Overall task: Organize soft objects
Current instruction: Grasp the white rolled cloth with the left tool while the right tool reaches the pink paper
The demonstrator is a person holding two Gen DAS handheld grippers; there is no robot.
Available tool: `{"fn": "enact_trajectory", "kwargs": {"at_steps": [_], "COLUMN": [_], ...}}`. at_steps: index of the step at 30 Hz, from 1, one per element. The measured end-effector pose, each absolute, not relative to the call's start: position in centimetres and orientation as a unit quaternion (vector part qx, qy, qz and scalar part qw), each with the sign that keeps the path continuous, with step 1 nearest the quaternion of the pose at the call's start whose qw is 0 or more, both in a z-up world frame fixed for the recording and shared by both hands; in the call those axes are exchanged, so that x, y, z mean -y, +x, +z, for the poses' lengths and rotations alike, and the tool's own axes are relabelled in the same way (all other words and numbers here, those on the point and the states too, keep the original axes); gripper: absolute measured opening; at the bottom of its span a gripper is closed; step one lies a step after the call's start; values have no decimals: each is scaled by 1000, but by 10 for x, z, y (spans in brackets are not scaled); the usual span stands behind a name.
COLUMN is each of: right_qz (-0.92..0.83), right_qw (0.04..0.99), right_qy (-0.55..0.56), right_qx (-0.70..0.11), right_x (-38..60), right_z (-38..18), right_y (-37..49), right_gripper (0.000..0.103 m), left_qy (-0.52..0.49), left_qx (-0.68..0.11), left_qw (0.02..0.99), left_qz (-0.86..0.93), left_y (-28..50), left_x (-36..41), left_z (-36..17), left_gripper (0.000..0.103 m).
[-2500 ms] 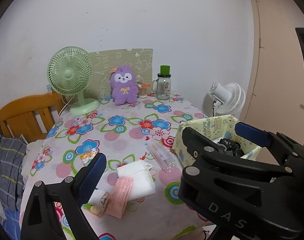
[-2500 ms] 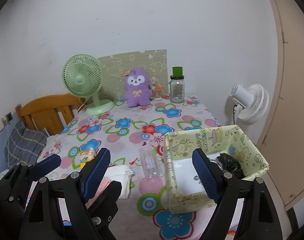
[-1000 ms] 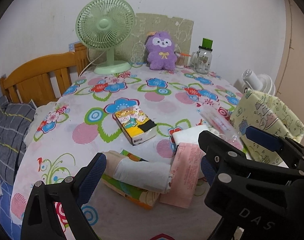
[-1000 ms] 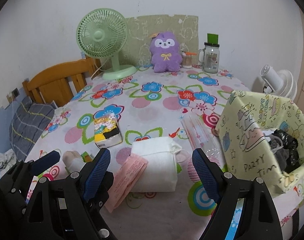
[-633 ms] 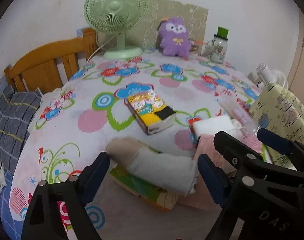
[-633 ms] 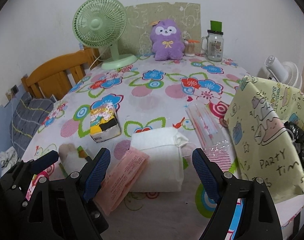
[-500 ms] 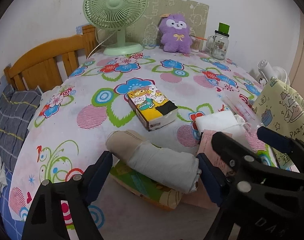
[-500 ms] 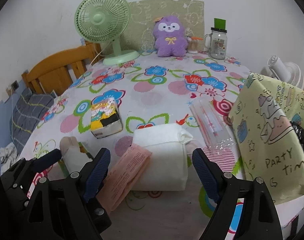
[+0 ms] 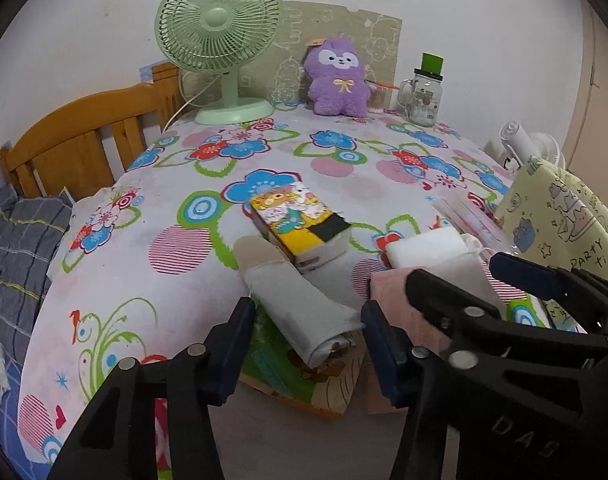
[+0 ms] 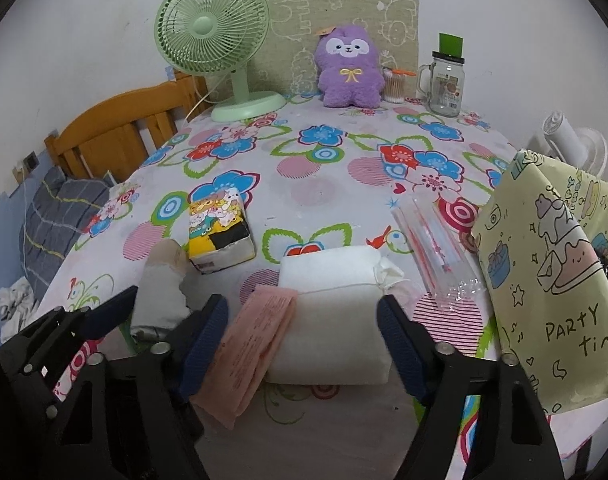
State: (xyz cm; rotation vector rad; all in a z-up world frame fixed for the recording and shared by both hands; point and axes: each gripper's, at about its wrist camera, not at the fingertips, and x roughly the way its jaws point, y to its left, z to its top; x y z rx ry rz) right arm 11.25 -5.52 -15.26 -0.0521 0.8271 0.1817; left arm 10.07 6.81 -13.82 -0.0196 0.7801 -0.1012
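Observation:
A rolled grey and beige sock (image 9: 300, 304) lies on a flat picture box (image 9: 304, 376) near the table's front edge. My left gripper (image 9: 304, 344) is open, its pads on either side of the sock's near end. The sock also shows in the right wrist view (image 10: 160, 292). My right gripper (image 10: 302, 344) is open, its pads around a white folded pack (image 10: 335, 312) and a pink packet (image 10: 252, 344). A yellow fabric basket (image 10: 543, 280) stands at the right, with dark items inside.
A yellow tissue pack (image 9: 300, 224), a clear packet of masks (image 10: 435, 248), a green fan (image 10: 224, 48), a purple plush (image 10: 349, 72) and a glass jar (image 10: 445, 80) stand on the flowered tablecloth (image 10: 323, 184). A wooden chair (image 9: 76, 148) is at the left.
Both grippers have come down and forward towards the table's front edge. My left gripper has narrowed around the sock. My right gripper now brackets the white pack.

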Motion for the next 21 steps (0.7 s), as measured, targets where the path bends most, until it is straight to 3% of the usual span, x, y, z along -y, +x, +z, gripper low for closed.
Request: {"fn": "enact_trajectory", "kwargs": {"at_steps": [9, 19, 21], "right_qz": [115, 136, 130], "right_qw": [895, 880, 883], "right_qy": [-21, -10, -20], "right_qx": [-430, -455, -450], "right_x": [38, 19, 16], "right_z": [-160, -170, -168], "right_y": [121, 133, 134], "right_gripper": [57, 20, 9], "left_qy": [14, 13, 14], "left_qx": [-377, -379, -379], "left_qw": [925, 923, 923], "left_qz": [-49, -65, -59], "left_y": [101, 103, 105], "left_x": [-73, -78, -79], "left_z": [-141, -143, -142], "left_gripper": [49, 43, 28]}}
